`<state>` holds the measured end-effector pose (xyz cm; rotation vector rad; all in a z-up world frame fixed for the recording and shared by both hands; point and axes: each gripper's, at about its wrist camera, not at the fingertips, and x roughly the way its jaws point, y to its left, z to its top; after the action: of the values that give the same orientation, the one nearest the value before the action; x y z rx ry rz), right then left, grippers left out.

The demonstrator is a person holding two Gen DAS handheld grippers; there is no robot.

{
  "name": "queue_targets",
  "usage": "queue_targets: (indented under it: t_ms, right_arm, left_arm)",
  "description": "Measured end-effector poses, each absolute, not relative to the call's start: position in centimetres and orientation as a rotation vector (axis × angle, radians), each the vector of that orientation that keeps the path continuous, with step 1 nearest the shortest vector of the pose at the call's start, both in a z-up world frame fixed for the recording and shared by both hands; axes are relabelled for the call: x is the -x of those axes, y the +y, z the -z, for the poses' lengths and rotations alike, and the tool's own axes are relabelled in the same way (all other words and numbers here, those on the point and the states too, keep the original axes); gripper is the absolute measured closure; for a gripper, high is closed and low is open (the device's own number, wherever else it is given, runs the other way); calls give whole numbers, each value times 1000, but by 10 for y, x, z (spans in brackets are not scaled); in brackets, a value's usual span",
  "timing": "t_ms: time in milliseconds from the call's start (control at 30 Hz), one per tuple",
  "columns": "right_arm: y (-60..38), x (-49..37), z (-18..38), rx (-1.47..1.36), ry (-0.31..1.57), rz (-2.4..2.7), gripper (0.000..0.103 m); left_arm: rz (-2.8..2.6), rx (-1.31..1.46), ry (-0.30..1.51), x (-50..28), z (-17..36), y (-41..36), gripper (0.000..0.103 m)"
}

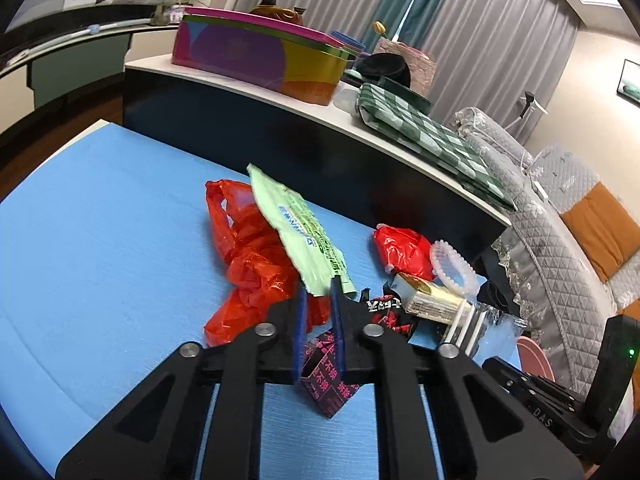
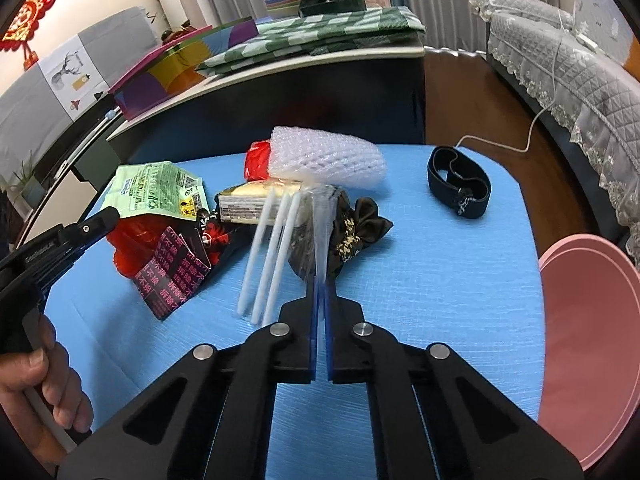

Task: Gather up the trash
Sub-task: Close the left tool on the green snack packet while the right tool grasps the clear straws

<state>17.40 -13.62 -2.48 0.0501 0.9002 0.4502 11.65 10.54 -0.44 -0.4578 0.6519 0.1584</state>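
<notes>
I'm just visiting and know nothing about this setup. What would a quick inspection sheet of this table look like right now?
Surface: blue mat, littered in the middle.
Job's things: red bag, green wrapper, black-and-pink wrapper, small box, foam net, white sticks, clear plastic wrapper.
Clutter: black band lying apart; pink tub beside the mat.
Grippers: right gripper shut on the clear plastic wrapper; left gripper fingers nearly together at the red bag, grip unclear.
Cables: white cable on the floor.
Surroundings: side table with colourful tin and green checked cloth; grey quilted sofa; curtains.
</notes>
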Motion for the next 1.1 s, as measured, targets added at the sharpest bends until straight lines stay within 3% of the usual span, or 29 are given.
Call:
queue_targets:
  t_ms: [133,1100]
  right_arm:
    - [-138,-170,18,-39,874,-451,101]
    - [-185,-116,-45,-11,657,-374,101]
  left_arm:
    - [-135,421,624,-113,-5,99,102]
    - [24,233,505,-55,-57,35,102]
